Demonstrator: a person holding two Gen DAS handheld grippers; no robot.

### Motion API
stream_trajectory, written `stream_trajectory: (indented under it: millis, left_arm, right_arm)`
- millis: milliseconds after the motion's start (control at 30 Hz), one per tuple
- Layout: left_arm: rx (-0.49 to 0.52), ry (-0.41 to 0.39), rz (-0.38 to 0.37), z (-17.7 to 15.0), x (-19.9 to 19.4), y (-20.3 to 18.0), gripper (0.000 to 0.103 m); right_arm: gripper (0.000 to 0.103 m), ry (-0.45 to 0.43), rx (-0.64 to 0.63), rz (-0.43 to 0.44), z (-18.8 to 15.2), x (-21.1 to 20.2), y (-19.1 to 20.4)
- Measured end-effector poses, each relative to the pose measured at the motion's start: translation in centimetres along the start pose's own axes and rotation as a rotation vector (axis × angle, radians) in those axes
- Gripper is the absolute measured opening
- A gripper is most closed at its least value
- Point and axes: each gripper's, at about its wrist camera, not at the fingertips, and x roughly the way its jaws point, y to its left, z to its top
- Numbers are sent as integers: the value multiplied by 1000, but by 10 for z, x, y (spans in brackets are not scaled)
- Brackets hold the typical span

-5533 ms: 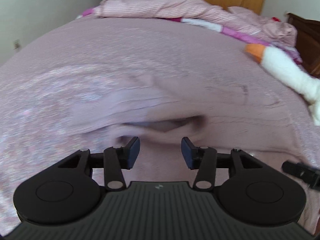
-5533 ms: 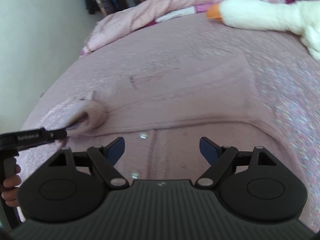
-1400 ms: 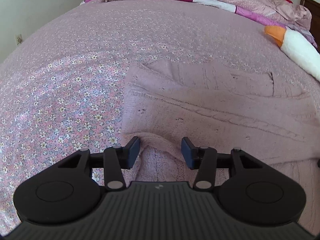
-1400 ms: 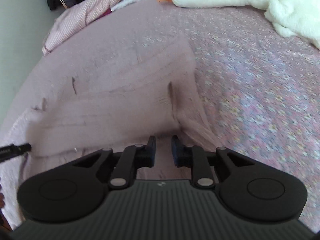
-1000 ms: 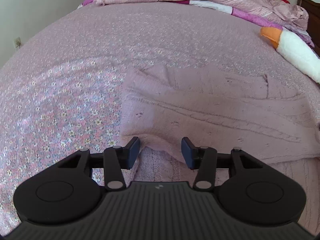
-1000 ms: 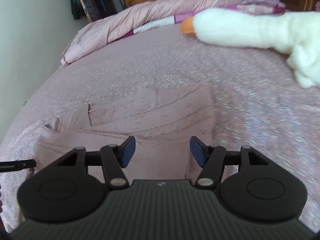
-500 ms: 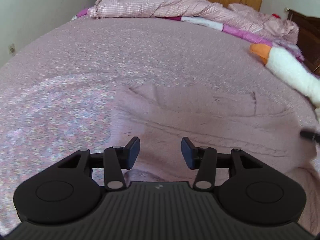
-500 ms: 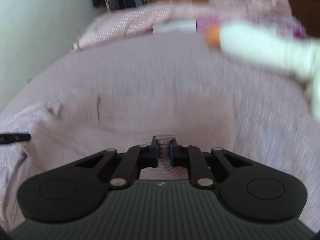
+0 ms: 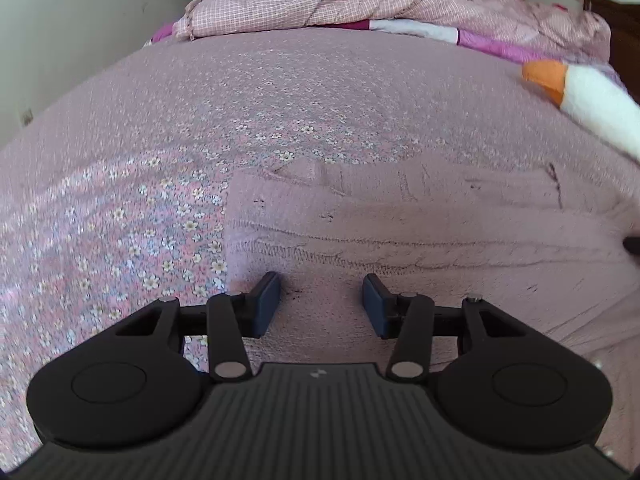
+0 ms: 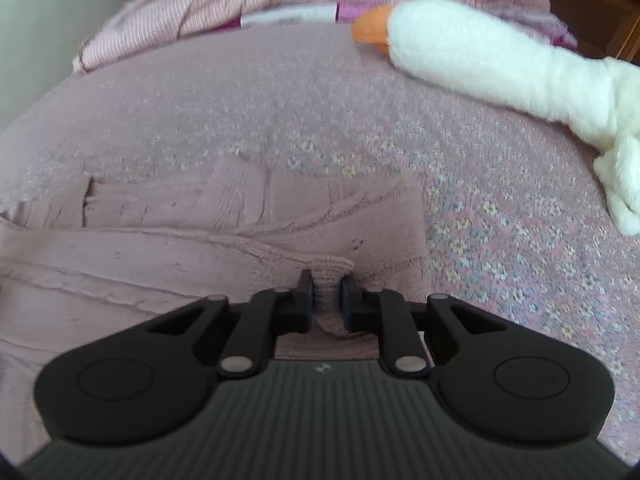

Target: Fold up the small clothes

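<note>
- Left gripper (image 9: 321, 304), lower centre of its view: jaws wide apart, holding nothing, above the near edge of the pink knitted garment (image 9: 400, 232).
- Right gripper (image 10: 327, 300), lower centre: jaws nearly closed, pinching a raised bunch of the garment (image 10: 180, 236); the cloth behind the fingers is hidden.
- Garment: partly folded, spread across mid-frame on the floral bedspread (image 9: 120, 208); its right end is cut off in the left view.
- Plush goose (image 10: 500, 68), upper right, body cut off.
- Crumpled checked quilt (image 9: 320, 4), top of frame, blurred in the right view.
</note>
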Motion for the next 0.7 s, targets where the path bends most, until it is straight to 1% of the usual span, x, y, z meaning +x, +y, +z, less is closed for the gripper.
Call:
stream_trajectory:
  millis: [100, 167, 200, 233, 267, 300, 333, 400, 567, 633, 700]
  left_arm:
    - [44, -20, 24, -3, 3, -5, 58]
    - [66, -31, 33, -5, 1, -7, 58]
    - [68, -31, 32, -6, 0, -6, 59]
    - [65, -27, 28, -5, -2, -5, 59]
    - [59, -22, 21, -5, -5, -3, 59]
    - [54, -15, 14, -5, -8, -1, 59]
    - [49, -10, 7, -4, -12, 1, 60]
    - [44, -9, 4, -4, -22, 5, 60]
    - [38, -4, 45, -9, -51, 14, 60]
    - [43, -5, 44, -13, -62, 20, 61]
    - [54, 4, 40, -20, -73, 27, 61]
  right_arm:
    - [17, -8, 0, -4, -1, -1, 2]
    - [20, -11, 11, 12, 0, -3, -1]
    - [25, -10, 28, 20, -1, -8, -3]
    - [34, -9, 44, 28, -2, -14, -5]
    - [40, -11, 58, 36, -3, -21, -8]
    - [48, -22, 70, 51, -5, -28, -10]
    - [50, -35, 78, 71, -8, -33, -12]
    - [50, -43, 85, 104, -11, -46, -14]
    - [51, -39, 69, 169, -18, -76, -10]
    - [51, -24, 50, 209, -22, -84, -7]
    - [51, -17, 31, 223, -28, -94, -3]
